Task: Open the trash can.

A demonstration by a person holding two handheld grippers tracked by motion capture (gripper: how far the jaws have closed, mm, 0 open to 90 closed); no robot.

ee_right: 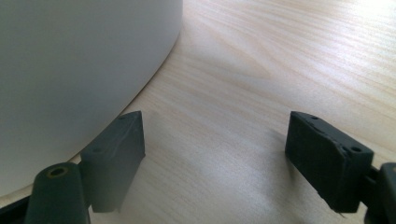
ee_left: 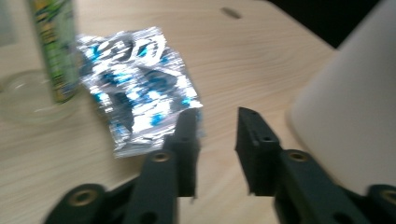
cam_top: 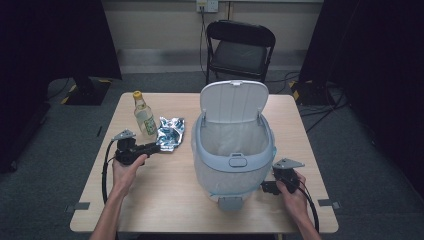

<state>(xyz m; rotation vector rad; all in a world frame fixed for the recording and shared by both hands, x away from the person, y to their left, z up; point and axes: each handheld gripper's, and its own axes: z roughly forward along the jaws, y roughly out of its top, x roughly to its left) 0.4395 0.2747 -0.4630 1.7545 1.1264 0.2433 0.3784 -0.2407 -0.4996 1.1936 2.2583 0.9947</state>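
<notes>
Left gripper point(ee_left: 217, 135), fingers parted, empty, points at crumpled foil wrapper point(ee_left: 140, 88); right gripper point(ee_right: 215, 149) gapes wide.

A crumpled silver foil wrapper point(cam_top: 170, 132) with blue print lies flat on the table point(cam_top: 165, 200), just beside a bottle point(cam_top: 144, 116). A white bin point(cam_top: 233, 150) stands upright near it, its lid raised, a white liner inside.

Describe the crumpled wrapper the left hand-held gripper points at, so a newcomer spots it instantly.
Start at the open white bin mid-table and look just left of it. The wrapper lies flat beside the upright yellow-capped bottle, crumpled, shiny silver with blue print.
</notes>
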